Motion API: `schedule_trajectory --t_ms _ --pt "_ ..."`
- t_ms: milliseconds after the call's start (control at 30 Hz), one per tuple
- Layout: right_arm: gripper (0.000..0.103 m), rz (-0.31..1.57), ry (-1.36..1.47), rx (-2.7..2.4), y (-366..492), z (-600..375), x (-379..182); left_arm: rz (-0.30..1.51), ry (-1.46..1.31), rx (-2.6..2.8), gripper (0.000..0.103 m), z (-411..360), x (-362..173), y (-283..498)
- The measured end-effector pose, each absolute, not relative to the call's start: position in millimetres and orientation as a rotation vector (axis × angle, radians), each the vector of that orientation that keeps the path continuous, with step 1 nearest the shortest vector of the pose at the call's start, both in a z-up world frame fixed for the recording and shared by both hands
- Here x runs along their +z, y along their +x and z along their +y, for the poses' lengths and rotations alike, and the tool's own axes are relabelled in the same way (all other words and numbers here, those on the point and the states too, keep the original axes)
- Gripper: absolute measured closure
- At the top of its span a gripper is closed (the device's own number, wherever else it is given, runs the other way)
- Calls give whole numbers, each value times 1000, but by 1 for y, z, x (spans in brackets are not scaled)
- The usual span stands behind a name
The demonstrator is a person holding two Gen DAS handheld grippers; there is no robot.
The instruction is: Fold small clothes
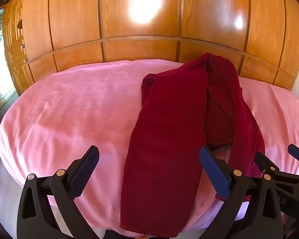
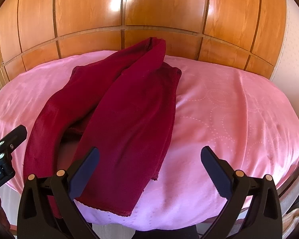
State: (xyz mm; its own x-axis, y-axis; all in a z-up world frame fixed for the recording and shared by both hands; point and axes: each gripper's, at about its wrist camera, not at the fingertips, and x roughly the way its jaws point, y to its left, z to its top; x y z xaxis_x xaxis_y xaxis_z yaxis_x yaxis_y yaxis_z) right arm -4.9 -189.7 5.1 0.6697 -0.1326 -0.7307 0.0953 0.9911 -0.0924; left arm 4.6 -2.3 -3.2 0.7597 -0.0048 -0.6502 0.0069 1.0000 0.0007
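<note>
Your left gripper [image 1: 149, 171] sits lowest in the left wrist view, its two dark-padded fingers [image 1: 85, 172] splayed wide and holding nothing — the near end of the dark red velvety garment [image 1: 165, 149] lies on the bed between them, and whether the right-hand finger touches the cloth you cannot tell from here. You hold that tool level with the near edge of the bed, aimed along the garment's length toward the wooden wardrobe [image 1: 141, 16] behind.

Your right gripper [image 2: 149, 171] is released as well, jaws fully apart, nothing pinched. Its left finger [image 2: 83, 173] stands in front of the garment's [image 2: 125, 109] near hem, while its right finger hangs over bare pink bedspread [image 2: 229, 103]. In the left wrist view the right gripper [image 1: 277, 159] shows at the right edge, just beside the left one; the right wrist view shows the left gripper [image 2: 8, 139] at its left edge — so you hold both tools side by side at the near edge of the bed.

The garment lies on the pink bedspread [image 1: 59, 109] in two long folded panels that meet at a raised peak at the far end, with a gap between them where the pink shows through. Its near end drapes over the bed's front edge.
</note>
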Motion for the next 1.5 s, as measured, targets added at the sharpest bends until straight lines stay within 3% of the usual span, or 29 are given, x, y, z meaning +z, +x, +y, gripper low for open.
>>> schedule_trajectory --t_ms 1500 --pt "2 814 -89 -121 -7 -181 5 732 49 -53 4 -15 -7 5"
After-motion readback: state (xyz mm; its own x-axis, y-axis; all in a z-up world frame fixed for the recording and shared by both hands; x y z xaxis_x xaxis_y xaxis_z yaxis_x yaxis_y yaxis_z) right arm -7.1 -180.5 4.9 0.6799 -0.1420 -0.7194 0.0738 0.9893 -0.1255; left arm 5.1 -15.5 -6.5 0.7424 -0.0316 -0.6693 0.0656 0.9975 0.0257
